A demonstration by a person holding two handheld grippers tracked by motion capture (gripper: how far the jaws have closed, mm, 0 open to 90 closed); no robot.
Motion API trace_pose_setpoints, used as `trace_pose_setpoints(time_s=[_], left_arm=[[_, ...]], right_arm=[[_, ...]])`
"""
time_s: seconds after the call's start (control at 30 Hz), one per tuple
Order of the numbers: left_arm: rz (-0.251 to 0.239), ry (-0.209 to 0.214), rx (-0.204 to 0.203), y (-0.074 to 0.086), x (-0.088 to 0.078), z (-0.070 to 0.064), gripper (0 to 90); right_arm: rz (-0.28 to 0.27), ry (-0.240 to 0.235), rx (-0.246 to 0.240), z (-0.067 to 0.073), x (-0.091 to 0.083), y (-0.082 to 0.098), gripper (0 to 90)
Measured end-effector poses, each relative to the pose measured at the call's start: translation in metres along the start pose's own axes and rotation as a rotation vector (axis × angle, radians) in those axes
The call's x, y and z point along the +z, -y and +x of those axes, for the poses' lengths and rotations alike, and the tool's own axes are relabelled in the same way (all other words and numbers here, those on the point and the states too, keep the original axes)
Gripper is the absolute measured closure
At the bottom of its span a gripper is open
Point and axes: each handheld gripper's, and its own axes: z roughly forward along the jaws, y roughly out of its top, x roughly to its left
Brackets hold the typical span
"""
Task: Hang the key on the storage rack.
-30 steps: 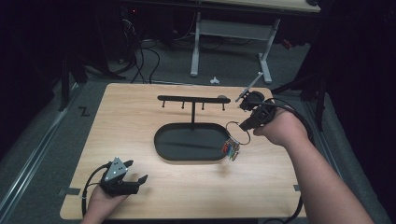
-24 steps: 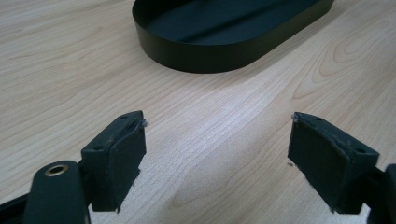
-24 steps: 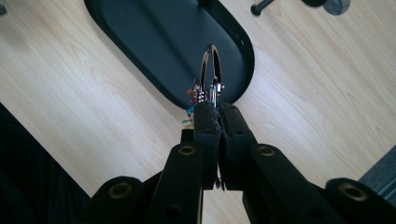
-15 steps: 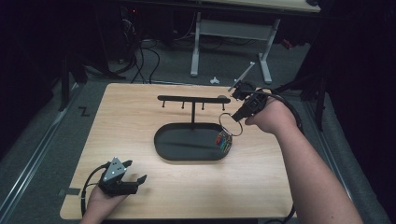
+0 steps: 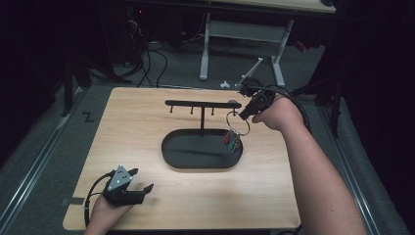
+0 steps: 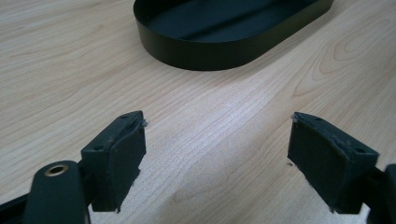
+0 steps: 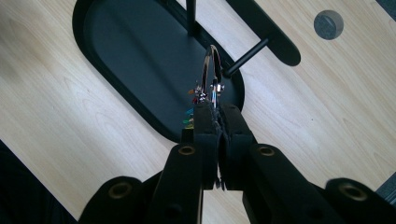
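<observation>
A black key stand with an oval tray (image 5: 195, 159) and a top bar with pegs (image 5: 195, 103) stands mid-table. My right gripper (image 5: 243, 114) is shut on a metal key ring (image 5: 238, 123) with coloured tags (image 5: 232, 141) that hang over the tray's right end. In the right gripper view the key ring (image 7: 210, 74) sits just beside a peg (image 7: 246, 57) of the bar, and the right gripper (image 7: 215, 109) pinches its lower part. My left gripper (image 5: 144, 188) rests open at the near left of the table; the left gripper view shows its pads (image 6: 122, 149) wide apart, facing the tray (image 6: 224, 49).
The wooden table (image 5: 147, 127) has bare room left of and in front of the stand. A round hole (image 7: 328, 24) lies in the tabletop near the bar's end. Beyond the table stand a white desk frame (image 5: 244, 29) and floor cables (image 5: 147, 63).
My right gripper has lifted the key ring up and toward the far side, from beside the tray's right end to the height of the bar's right end. The left gripper stayed put.
</observation>
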Motion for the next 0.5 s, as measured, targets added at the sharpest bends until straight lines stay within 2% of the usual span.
trace_pose_setpoints(time_s=[0.13, 0.27, 0.4, 0.43, 0.5], left_arm=[[-0.002, -0.001, 0.001, 0.0, 0.001, 0.0, 19.7], [0.0, 0.001, 0.001, 0.0, 0.001, 0.0, 19.7], [-0.002, 0.0, 0.001, 0.0, 0.0, 0.0, 19.7], [-0.001, 0.0, 0.002, 0.0, 0.0, 0.0, 19.7], [0.0, 0.003, 0.001, 0.0, 0.0, 0.0, 19.8]], right_arm=[[-0.002, 0.002, -0.007, -0.004, 0.003, -0.006, 87.7], [0.005, 0.002, 0.017, -0.006, 0.006, -0.011, 87.7], [0.002, 0.006, 0.008, -0.01, 0.009, -0.016, 87.7], [0.006, 0.004, 0.03, -0.01, 0.01, -0.018, 87.7], [0.007, 0.0, 0.022, -0.012, 0.013, -0.02, 87.7]])
